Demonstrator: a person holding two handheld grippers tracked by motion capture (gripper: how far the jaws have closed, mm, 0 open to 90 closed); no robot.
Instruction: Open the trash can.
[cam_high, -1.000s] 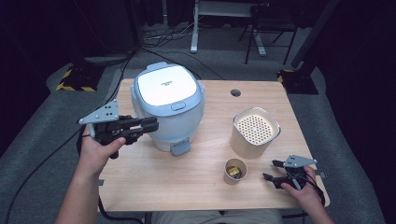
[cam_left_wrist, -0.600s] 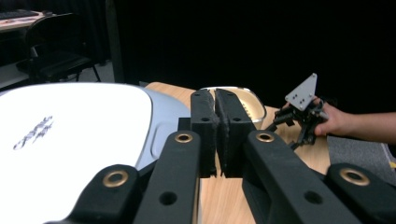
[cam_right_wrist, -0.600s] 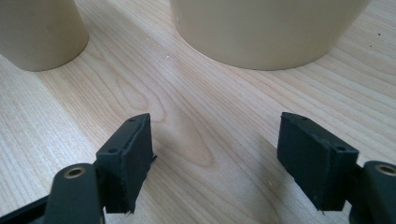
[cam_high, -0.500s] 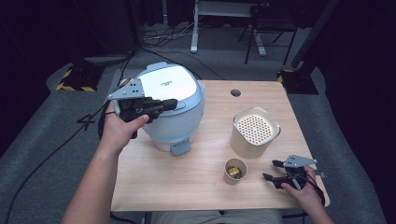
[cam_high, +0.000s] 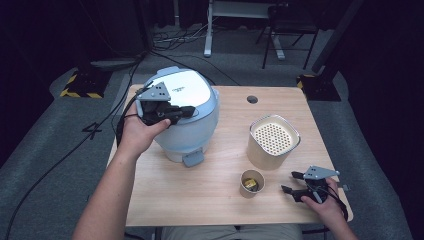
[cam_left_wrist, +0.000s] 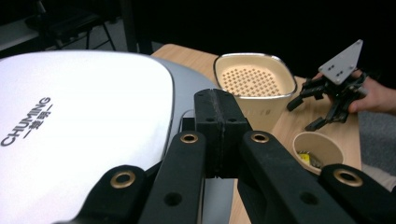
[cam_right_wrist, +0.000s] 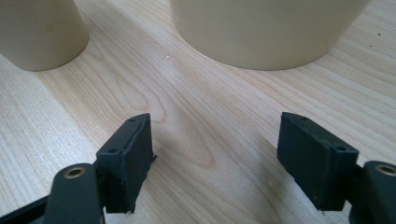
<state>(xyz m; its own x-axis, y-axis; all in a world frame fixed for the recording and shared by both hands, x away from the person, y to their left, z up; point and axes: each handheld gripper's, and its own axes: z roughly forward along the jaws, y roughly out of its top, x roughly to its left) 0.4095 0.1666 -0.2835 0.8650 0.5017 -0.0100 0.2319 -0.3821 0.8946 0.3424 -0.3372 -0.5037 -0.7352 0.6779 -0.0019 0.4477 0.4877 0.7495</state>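
Keep left hand-held gripper (cam_high: 186, 111), jaws pressed together on nothing, low over rice cooker (cam_high: 192, 90) lid at worktop (cam_high: 220, 200) left rear, press squarely rather than glancing, and leave right hand-held gripper (cam_high: 291, 182) spread, resting near paper cup (cam_high: 251, 183).

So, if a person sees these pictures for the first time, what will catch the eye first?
First the big pale blue rice cooker with its white lid, at the left of the wooden table; the left tongs are shut and empty just over that lid. To its right stands a cream container with a perforated top, and in front of it a small paper cup. The right tongs rest open at the table's near right corner.
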